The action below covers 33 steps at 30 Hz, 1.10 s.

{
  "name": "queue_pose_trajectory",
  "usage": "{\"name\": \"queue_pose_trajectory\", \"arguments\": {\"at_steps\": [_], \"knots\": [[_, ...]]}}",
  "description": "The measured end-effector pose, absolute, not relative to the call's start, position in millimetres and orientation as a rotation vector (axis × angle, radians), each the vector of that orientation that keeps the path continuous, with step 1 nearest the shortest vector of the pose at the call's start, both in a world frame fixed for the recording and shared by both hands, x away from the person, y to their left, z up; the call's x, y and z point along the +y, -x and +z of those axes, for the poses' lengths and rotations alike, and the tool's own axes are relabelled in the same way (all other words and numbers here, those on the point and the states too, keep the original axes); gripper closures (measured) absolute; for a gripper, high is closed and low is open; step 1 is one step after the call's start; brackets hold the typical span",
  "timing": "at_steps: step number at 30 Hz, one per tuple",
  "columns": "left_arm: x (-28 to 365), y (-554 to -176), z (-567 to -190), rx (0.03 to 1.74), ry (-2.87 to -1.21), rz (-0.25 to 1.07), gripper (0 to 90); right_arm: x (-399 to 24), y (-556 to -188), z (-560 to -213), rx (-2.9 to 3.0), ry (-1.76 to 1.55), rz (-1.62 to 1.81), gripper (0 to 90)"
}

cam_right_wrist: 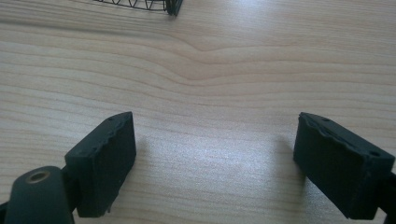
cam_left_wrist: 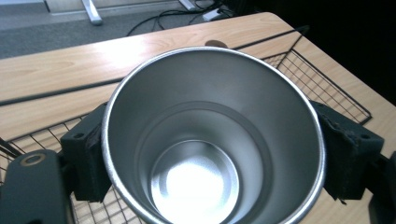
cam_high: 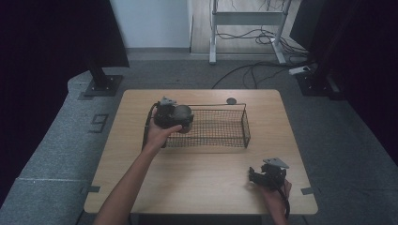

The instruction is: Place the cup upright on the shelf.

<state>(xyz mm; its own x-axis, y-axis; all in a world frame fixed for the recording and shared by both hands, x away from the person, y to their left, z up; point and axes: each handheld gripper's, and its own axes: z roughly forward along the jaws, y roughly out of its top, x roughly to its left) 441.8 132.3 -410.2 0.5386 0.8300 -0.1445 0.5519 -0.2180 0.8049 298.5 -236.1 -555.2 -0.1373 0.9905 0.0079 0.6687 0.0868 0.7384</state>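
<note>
The right gripper [cam_high: 256,176] rests low at the table's [cam_high: 202,187] near right edge, jaws spread, its hand partly cut off. Farther, the left gripper [cam_high: 180,118] pinches a steel cup [cam_left_wrist: 212,140] above the wire basket's [cam_high: 220,133] left end.

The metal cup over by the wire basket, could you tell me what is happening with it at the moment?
A person is working with a handheld gripper in each hand. The left gripper has its jaws closed on the sides of an empty metal cup and holds it over the left end of the wire basket on the wooden table. The right gripper sits open and idle above bare tabletop near the table's front right corner.
</note>
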Motion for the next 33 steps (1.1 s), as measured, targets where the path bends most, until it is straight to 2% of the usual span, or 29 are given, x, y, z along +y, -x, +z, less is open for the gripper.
{"name": "queue_pose_trajectory", "arguments": {"at_steps": [15,33], "knots": [[133,-466,-433,1.205,-1.927,0.382,14.6,-236,-298,-555,1.864,-1.629,0.830,13.0],[124,-476,-463,1.248,-1.966,0.326,14.5,-236,-298,-555,1.864,-1.629,0.830,13.1]]}}
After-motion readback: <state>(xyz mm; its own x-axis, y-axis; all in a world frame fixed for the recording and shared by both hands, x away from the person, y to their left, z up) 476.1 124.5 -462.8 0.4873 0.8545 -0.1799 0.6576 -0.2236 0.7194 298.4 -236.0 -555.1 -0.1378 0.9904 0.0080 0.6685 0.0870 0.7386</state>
